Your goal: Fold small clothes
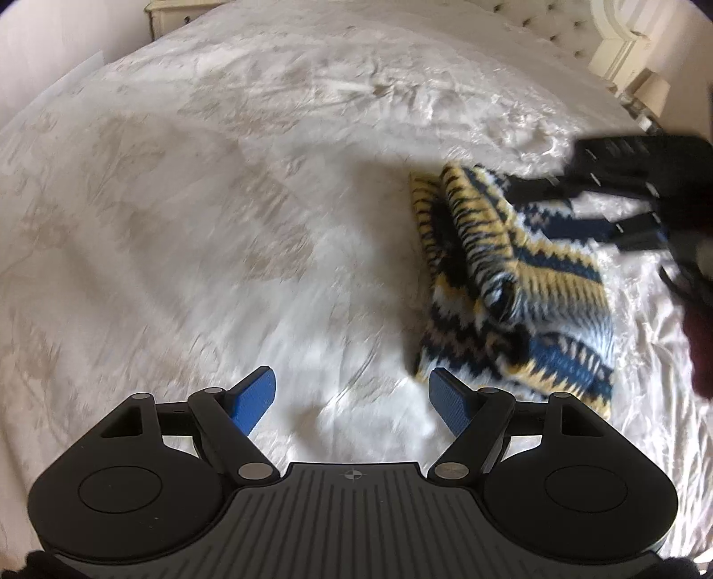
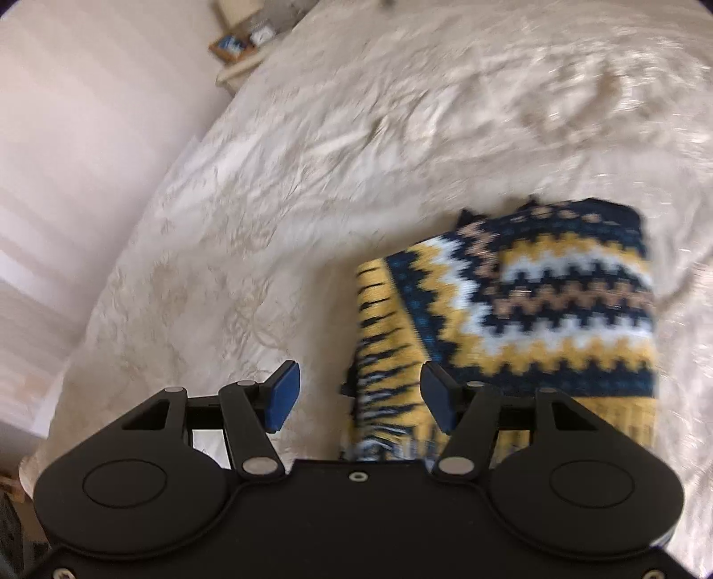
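Folded patterned sweater [image 2: 534, 311] on bed [image 1: 223, 222]; left gripper [image 1: 352, 403] and right gripper [image 2: 360, 396] released, empty. Fold apparently complete; next: tidy or set aside.

A folded navy, yellow and white zigzag-knit sweater [image 2: 534, 303] lies on the bedspread [image 2: 312, 156].

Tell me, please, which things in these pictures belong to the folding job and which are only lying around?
Belong to the job:
- patterned knit garment, lying folded on the bed
- left tool, open
- right tool, open

Only around:
- white bedspread
- bedside table
- headboard
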